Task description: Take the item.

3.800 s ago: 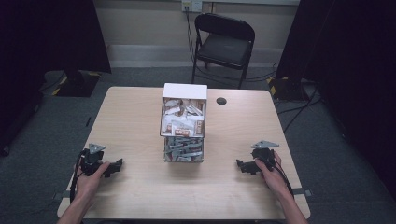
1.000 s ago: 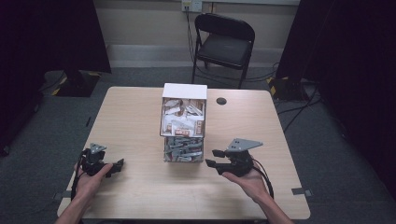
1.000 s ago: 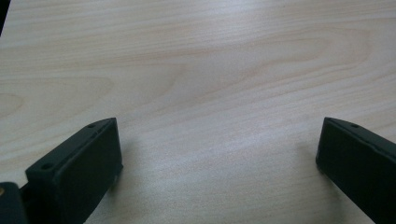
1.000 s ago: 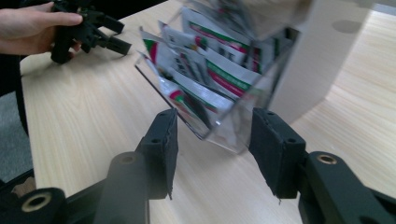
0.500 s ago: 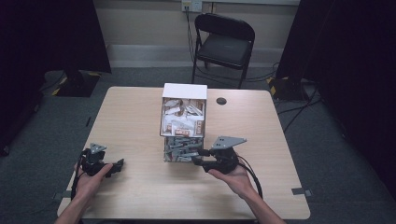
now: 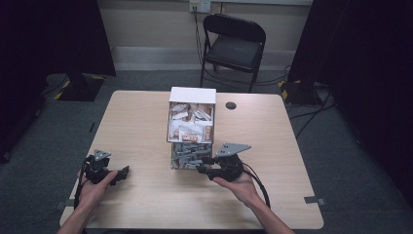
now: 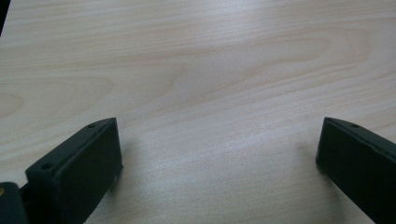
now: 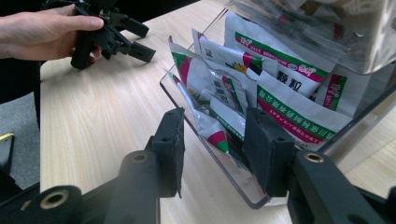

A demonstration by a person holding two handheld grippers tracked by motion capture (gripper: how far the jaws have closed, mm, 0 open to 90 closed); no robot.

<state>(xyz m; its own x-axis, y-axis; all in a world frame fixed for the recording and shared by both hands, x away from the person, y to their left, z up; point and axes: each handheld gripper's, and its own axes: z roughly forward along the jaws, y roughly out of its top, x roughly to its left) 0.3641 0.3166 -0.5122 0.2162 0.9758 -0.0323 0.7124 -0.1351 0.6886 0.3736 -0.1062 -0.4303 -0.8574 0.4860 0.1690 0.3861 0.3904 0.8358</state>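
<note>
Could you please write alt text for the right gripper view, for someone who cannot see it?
The right gripper reaches its two black jaws, apart, into the clear tray of a dispenser, around white sachets printed in green and red. Beyond, on the wooden table, a hand holds the left gripper.

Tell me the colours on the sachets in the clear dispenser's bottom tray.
The sachets are white with green and red bands, seen best in the right gripper view.

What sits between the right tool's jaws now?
In the right gripper view, the clear bin's front lip and a packet corner sit between the right tool's open jaws.
</note>
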